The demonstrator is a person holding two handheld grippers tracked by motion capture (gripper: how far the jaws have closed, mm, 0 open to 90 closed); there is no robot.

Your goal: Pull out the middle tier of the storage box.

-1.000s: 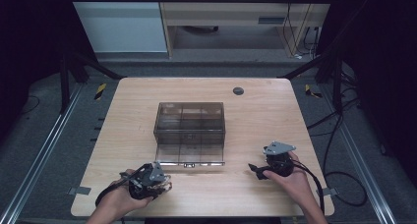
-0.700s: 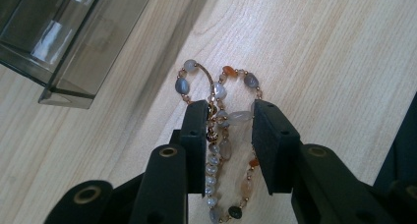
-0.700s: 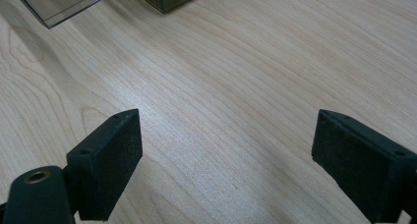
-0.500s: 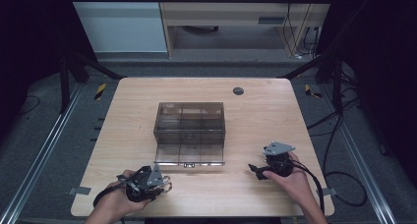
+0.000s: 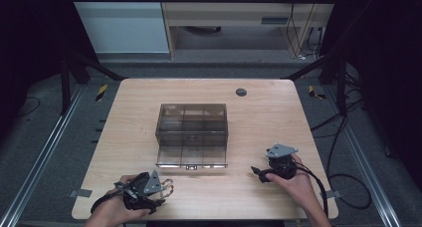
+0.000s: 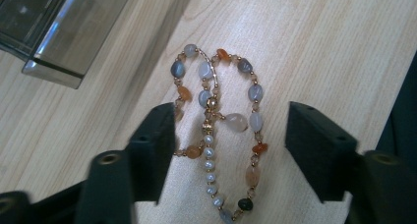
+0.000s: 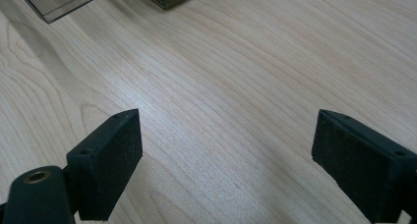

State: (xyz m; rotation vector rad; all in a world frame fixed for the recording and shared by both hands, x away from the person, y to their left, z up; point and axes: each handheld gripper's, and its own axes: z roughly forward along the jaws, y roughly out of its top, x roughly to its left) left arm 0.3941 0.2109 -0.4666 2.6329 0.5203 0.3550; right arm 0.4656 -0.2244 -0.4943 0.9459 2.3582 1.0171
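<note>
High view: the wooden table [image 5: 149, 112] carries a smoky transparent box [image 5: 193, 127] near its middle, divided inside into compartments, with its clear lid [image 5: 191, 157] folded down flat toward the person. A small dark round spot [image 5: 241, 92] sits on the far part of the tabletop. The left gripper [image 5: 161, 189] is held low at the near left edge, its tip just beside a beaded bracelet [image 5: 168, 188] lying on the wood, well short of the box. The right gripper [image 5: 256, 172] rests in the person's other hand at the near right, apart from both the box and the bracelet.

In the left gripper view the bracelet [image 6: 221, 130] lies flat on the table between the two black jaws, a loop of grey, white and orange stones with a short run of small pearls and gold beads. The jaws have just been opening; they now stand released, with a gap on the right side and the left pad right at the edge of the loop, pressing on nothing. A corner of the box lid [image 6: 59, 42] shows at the upper left.

In the right gripper view the jaws are spread wide over bare wood, holding nothing, with the lid's edge [image 7: 64, 3] at the top left
</note>
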